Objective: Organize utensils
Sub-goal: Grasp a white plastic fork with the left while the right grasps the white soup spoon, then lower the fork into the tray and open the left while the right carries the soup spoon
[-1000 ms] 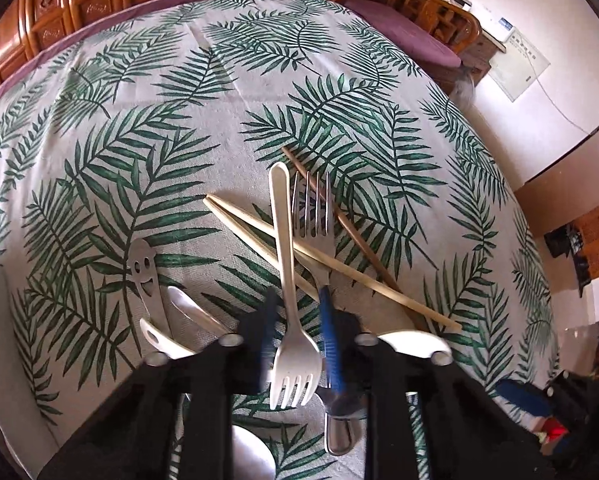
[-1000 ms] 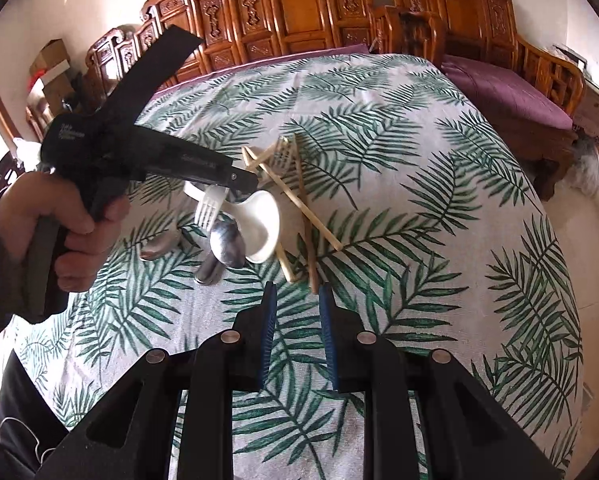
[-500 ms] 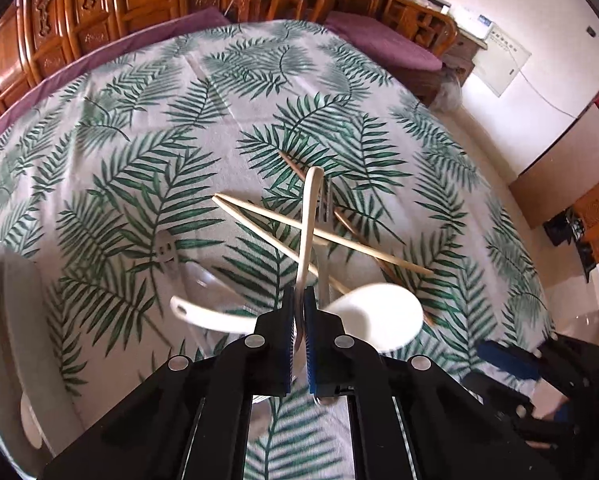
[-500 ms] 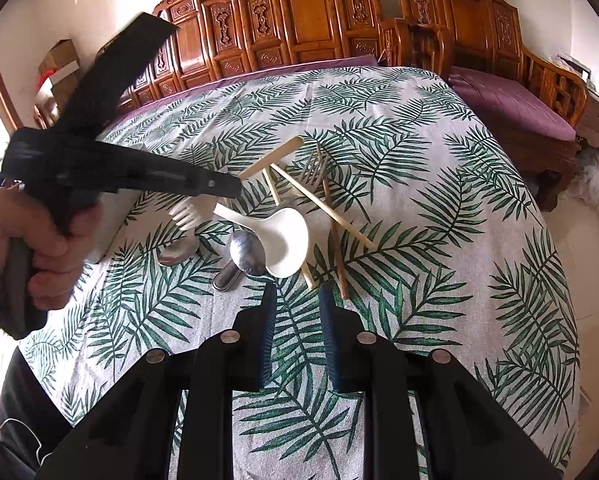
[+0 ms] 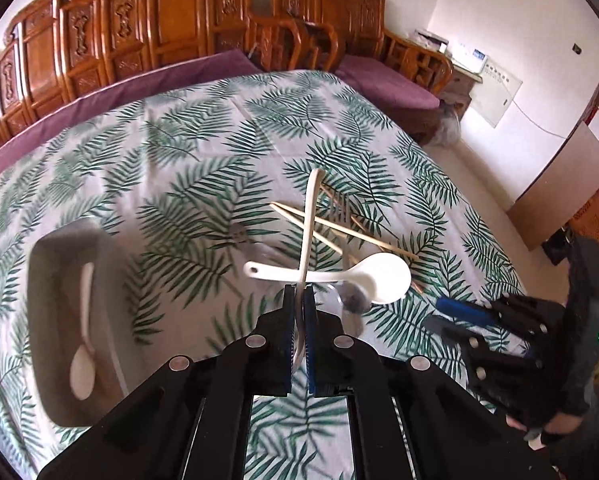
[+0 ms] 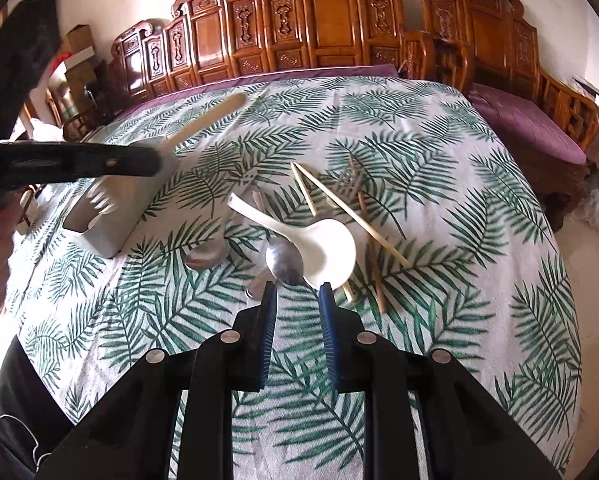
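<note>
My left gripper (image 5: 298,292) is shut on a cream plastic fork (image 5: 309,220), whose handle sticks up and away from the pads. In the right wrist view the left gripper (image 6: 155,164) hangs above a grey tray (image 6: 111,236), with the fork (image 6: 101,200) tines pointing down. On the leaf-print cloth lie a white ceramic spoon (image 6: 327,252), two metal spoons (image 6: 283,264), a metal fork (image 6: 347,184) and pale chopsticks (image 6: 351,216). My right gripper (image 6: 297,292) hovers just short of the white spoon, open, with nothing between its fingers.
The grey tray (image 5: 59,248) at the left holds a white plastic spoon (image 5: 83,360). Carved wooden chairs with purple cushions (image 6: 531,120) ring the table's far and right sides. A person's hand and dark sleeve are at the left edge of the right wrist view.
My left gripper shut on the cream fork, lifted it off the pile and carried it up and left to above the tray. The right gripper shifted only slightly.
</note>
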Action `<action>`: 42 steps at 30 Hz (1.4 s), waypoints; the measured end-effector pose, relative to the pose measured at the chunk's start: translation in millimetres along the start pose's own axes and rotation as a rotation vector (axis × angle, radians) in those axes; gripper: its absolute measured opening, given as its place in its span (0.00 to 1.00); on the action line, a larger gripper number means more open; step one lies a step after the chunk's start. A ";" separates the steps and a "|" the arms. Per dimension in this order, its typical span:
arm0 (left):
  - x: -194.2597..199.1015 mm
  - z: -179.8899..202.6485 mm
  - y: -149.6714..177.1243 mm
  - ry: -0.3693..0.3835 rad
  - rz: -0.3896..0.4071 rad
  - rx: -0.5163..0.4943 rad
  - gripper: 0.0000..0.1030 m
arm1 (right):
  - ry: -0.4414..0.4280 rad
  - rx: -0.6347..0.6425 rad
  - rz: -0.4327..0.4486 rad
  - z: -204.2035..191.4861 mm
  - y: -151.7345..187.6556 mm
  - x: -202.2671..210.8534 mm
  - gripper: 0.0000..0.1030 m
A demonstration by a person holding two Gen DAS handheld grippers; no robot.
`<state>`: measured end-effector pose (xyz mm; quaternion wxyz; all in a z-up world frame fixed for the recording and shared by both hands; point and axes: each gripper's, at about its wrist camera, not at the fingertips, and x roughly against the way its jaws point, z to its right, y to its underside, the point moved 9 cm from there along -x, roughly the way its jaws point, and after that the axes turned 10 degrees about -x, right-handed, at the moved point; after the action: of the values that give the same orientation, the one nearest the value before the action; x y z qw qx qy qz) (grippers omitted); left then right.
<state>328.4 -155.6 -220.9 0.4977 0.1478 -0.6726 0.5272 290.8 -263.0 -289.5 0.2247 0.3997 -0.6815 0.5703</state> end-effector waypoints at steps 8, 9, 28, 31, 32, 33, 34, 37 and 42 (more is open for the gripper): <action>38.1 -18.0 20.3 -0.011 0.048 0.039 0.03 | 0.042 0.039 -0.039 10.6 -25.7 -27.9 0.26; 41.2 -20.1 21.9 -0.011 0.051 0.043 0.03 | 0.051 0.040 -0.046 14.5 -28.0 -31.9 0.32; 75.9 -58.9 53.1 -0.043 0.090 0.104 0.03 | 0.055 0.004 -0.197 27.6 -25.2 -73.3 0.06; 77.6 -64.7 57.7 -0.051 0.092 0.114 0.03 | 0.062 0.002 -0.176 26.4 -25.2 -62.3 0.05; 77.5 -66.8 59.4 -0.053 0.093 0.117 0.03 | 0.062 -0.001 -0.165 25.7 -25.9 -56.7 0.05; 77.7 -69.6 61.4 -0.055 0.093 0.123 0.03 | 0.062 -0.004 -0.151 24.7 -26.9 -50.8 0.05; 77.7 -72.9 63.4 -0.060 0.093 0.129 0.03 | 0.064 -0.007 -0.141 23.8 -28.1 -46.3 0.05; 77.4 -81.5 66.0 -0.076 0.094 0.140 0.03 | 0.072 -0.029 -0.108 19.0 -31.8 -30.1 0.05; 73.6 -109.8 72.8 -0.110 0.087 0.179 0.03 | 0.052 -0.031 -0.073 -7.3 -37.4 -12.1 0.05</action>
<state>298.2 -8.4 -206.7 0.4215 0.1913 -0.6550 0.5972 326.6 -253.6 -274.5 0.2693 0.4059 -0.6692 0.5612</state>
